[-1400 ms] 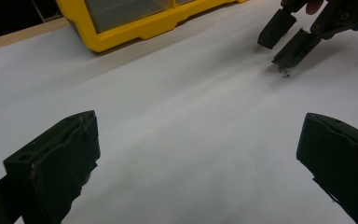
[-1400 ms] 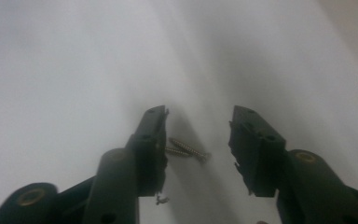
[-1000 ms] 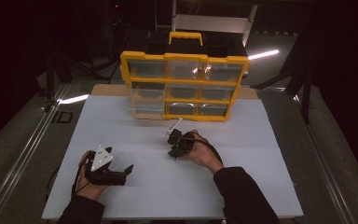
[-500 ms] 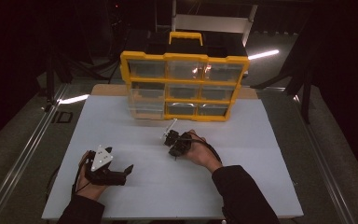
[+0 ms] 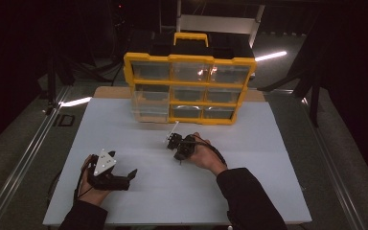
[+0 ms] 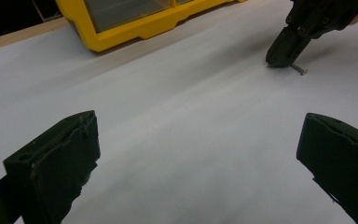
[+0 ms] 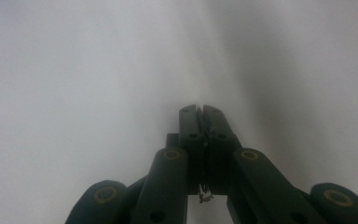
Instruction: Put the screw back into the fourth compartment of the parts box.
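Closing just now, the right tongs (image 7: pixel 199 109) pinch a small screw (image 6: pixel 299 70) on the worktop (image 5: pixel 249 191), ready to lift; left tongs (image 6: pixel 200 154) gape empty.

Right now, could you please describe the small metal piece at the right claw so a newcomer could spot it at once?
Start at the yellow drawer organiser at the back of the white table. In front of it the right claw is shut on a thin grey metal screw at the tabletop. It is the one small loose item on the white surface.
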{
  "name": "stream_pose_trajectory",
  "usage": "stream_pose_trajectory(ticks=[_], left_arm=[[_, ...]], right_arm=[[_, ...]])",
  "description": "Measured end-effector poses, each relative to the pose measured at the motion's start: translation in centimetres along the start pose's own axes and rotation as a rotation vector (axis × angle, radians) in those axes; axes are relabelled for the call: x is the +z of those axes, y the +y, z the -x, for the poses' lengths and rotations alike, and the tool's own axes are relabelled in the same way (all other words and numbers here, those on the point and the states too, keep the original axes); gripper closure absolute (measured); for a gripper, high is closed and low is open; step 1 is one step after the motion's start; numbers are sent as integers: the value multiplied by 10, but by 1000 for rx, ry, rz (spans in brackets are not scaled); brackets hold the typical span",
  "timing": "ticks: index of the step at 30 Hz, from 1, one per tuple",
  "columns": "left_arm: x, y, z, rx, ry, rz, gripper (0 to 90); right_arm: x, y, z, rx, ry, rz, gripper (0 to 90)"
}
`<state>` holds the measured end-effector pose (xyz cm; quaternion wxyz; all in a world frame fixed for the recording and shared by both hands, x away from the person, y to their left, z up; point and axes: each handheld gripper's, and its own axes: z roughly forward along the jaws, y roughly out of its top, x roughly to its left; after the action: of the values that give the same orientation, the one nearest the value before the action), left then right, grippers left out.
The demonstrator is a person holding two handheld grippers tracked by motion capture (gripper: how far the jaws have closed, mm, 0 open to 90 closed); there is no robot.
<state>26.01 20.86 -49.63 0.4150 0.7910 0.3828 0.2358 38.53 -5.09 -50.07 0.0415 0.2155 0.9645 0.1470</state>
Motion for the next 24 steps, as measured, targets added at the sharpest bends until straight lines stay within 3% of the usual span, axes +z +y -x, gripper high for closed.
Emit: stream_pose_trajectory(ticks=[8, 24], left_arm=[[0, 0, 0, -1, -1, 0, 0], [0, 0, 0, 4, -1, -3, 0]], right_arm=[[-2, -3, 3, 3, 7, 12, 878], [-27, -3, 7, 0, 10, 50, 877]])
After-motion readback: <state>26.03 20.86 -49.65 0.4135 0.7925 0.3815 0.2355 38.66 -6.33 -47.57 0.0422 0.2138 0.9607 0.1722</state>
